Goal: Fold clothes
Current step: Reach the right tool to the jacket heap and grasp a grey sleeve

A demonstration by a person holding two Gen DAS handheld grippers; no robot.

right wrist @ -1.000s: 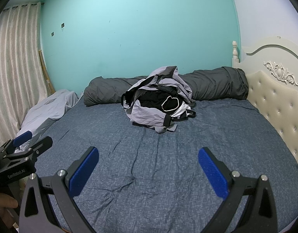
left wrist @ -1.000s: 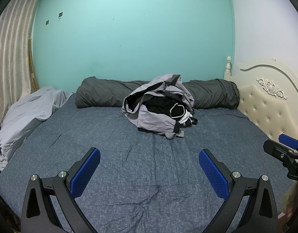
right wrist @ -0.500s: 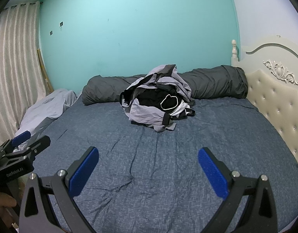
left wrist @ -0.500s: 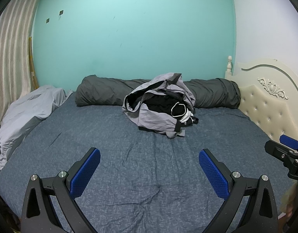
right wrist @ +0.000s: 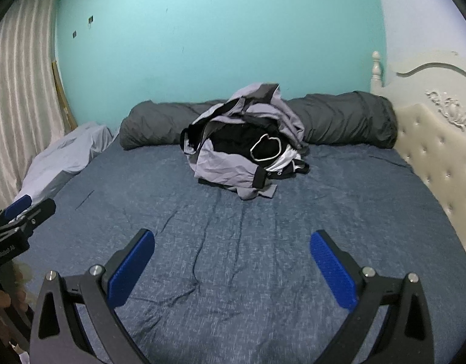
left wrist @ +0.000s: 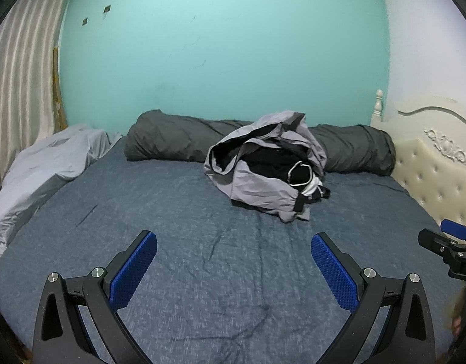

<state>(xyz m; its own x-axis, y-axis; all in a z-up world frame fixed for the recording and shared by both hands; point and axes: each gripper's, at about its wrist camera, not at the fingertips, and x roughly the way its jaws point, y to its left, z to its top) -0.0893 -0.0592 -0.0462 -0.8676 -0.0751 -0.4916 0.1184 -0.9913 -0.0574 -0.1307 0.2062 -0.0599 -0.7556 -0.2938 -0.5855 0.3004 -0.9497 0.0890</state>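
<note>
Both my left gripper (left wrist: 234, 265) and right gripper (right wrist: 232, 262) hang spread wide over the bed (left wrist: 202, 242), holding nothing. Ahead, the crumpled clothes (left wrist: 265, 166) heap against the rolled duvet (left wrist: 172, 144), well apart from me, so I judge I'm poised to reach

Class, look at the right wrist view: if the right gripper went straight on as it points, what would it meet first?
Probably the blue bedsheet, since the open right gripper looks angled downward; depth is uncertain, and a flatter path would reach the crumpled grey jacket.
</note>
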